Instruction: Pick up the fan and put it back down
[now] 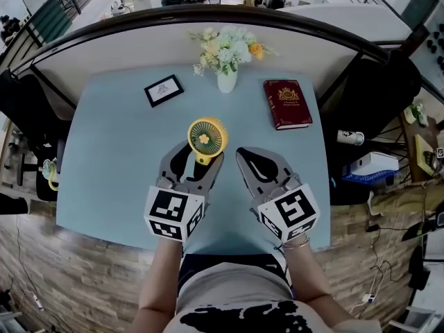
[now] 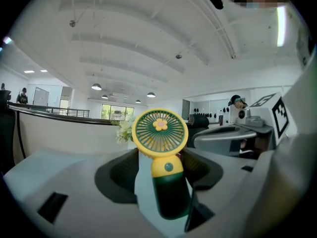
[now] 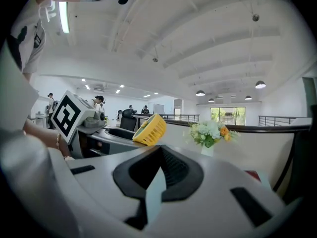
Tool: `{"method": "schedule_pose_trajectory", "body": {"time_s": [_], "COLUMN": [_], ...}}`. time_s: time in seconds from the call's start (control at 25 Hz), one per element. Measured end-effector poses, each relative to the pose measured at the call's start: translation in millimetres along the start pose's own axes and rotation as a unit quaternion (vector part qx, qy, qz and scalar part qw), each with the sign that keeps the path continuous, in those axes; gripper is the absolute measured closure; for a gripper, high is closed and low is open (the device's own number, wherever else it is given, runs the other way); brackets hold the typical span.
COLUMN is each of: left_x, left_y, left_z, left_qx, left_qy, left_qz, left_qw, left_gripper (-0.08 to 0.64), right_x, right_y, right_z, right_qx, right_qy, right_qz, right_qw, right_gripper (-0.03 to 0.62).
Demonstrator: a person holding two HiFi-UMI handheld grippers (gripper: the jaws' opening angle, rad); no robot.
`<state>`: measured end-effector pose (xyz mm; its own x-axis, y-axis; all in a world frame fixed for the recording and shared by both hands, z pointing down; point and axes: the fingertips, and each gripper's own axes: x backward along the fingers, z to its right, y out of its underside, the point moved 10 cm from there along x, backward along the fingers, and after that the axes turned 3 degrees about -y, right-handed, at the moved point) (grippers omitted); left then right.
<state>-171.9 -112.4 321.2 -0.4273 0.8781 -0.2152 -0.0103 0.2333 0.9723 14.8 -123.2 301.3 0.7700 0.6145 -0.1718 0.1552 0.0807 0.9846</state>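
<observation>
The small fan (image 1: 207, 137) has a round yellow grille with a flower at its centre and a dark green handle (image 2: 168, 192). My left gripper (image 1: 199, 160) is shut on that handle, and the fan stands upright in it, lifted off the light blue table (image 1: 111, 158). In the left gripper view the fan head (image 2: 159, 133) rises just beyond the jaws. My right gripper (image 1: 241, 153) hovers beside it on the right, shut with nothing in it, a little apart from the fan. In the right gripper view the yellow fan head (image 3: 149, 129) shows at left, beyond the jaws.
A white vase of flowers (image 1: 226, 54) stands at the table's far edge. A red book (image 1: 286, 103) lies to its right and a small framed card (image 1: 164, 90) to its left. Dark chairs (image 1: 374, 96) flank the table on both sides.
</observation>
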Motion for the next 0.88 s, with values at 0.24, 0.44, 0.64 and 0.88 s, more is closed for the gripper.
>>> {"method": "schedule_pose_trajectory", "body": {"time_s": [0.24, 0.44, 0.64, 0.88], "left_x": [7.3, 15.8, 21.4, 28.7], "left_y": [-9.2, -14.1, -18.5, -22.2], "left_z": [4.6, 6.4, 7.8, 17.2], "left_qx": [-0.007, -0.022, -0.034, -0.061], "left_qy": [-0.005, -0.014, -0.016, -0.007], "left_qz": [0.024, 0.041, 0.042, 0.04], "left_qw": [0.9997, 0.9988, 0.9984, 0.9973], "left_gripper": [0.284, 0.284, 0.284, 0.284], "right_x": [3.3, 8.0, 10.5, 18.2], "right_y": [-13.6, -20.5, -19.3, -15.2], "right_z": [0.3, -5.8, -10.4, -15.3], "right_qx": [0.018, 0.032, 0.037, 0.014], "right_qy": [-0.004, -0.005, -0.005, -0.006], "right_qz": [0.012, 0.035, 0.032, 0.036], "right_qw": [1.0, 0.999, 0.999, 0.999], "right_gripper": [0.589, 0.588, 0.589, 0.588]}}
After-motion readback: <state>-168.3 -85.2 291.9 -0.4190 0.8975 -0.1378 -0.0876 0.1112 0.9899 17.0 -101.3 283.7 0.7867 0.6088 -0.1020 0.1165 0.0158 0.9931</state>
